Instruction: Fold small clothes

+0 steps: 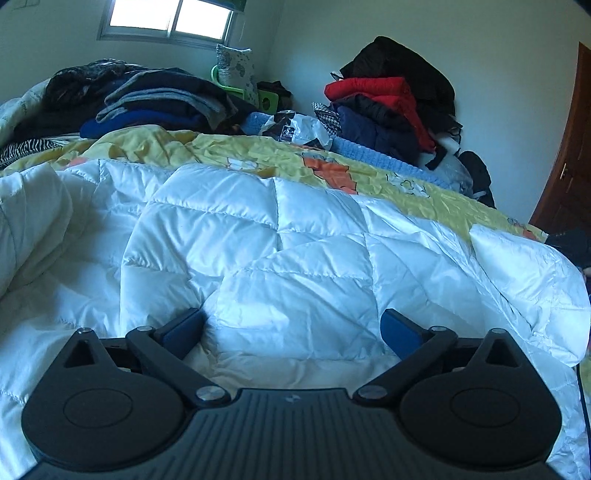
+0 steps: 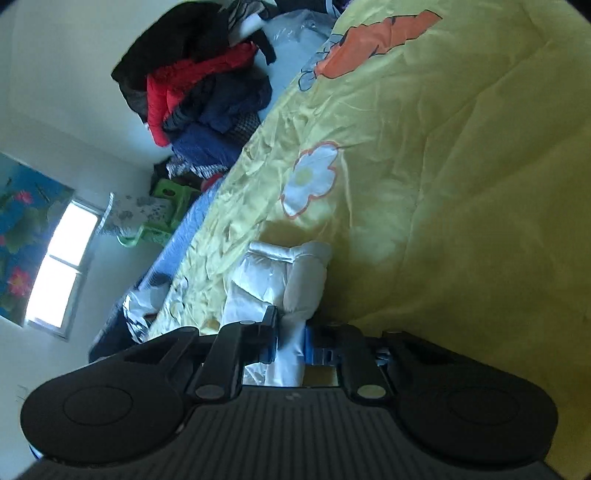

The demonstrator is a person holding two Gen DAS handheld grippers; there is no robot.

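Observation:
A white quilted puffer garment [image 1: 277, 236] lies spread over the yellow bedspread [image 1: 221, 147] and fills the left wrist view. My left gripper [image 1: 291, 332] is open, its blue-padded fingers apart, resting just over the white fabric and holding nothing. In the right wrist view, which is rolled sideways, my right gripper [image 2: 290, 343] is shut on a bunched edge of the same white garment [image 2: 280, 280], lifted above the yellow bedspread [image 2: 443, 184].
Piles of dark folded clothes [image 1: 147, 99] and a stack of red, navy and black jackets [image 1: 391, 96] sit at the far side of the bed. A green stool [image 2: 162, 206], a window [image 1: 173, 18] and a wooden door [image 1: 569, 162] border the room.

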